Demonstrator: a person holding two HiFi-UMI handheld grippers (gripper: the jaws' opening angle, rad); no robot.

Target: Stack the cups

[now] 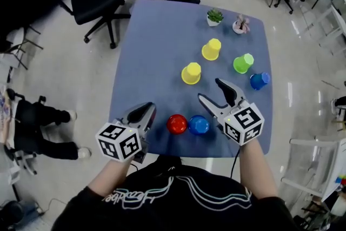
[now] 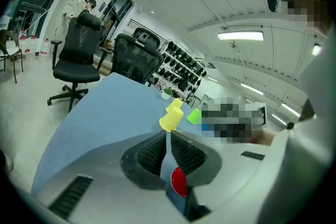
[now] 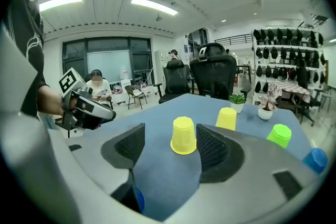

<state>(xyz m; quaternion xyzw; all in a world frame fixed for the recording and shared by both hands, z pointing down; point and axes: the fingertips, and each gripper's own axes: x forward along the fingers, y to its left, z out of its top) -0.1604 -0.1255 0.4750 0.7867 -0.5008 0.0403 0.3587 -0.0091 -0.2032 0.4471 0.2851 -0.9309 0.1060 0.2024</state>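
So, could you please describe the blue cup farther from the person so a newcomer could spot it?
Take the blue-grey table and follow its right edge to about halfway along. The far blue cup stands there, close beside the green cup. Unlike the near blue cup beside the red cup at the person's edge, it has a green neighbour.

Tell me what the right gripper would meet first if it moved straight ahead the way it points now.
Probably the nearer yellow cup: it stands upside down, framed between the right gripper's open jaws, some way ahead.
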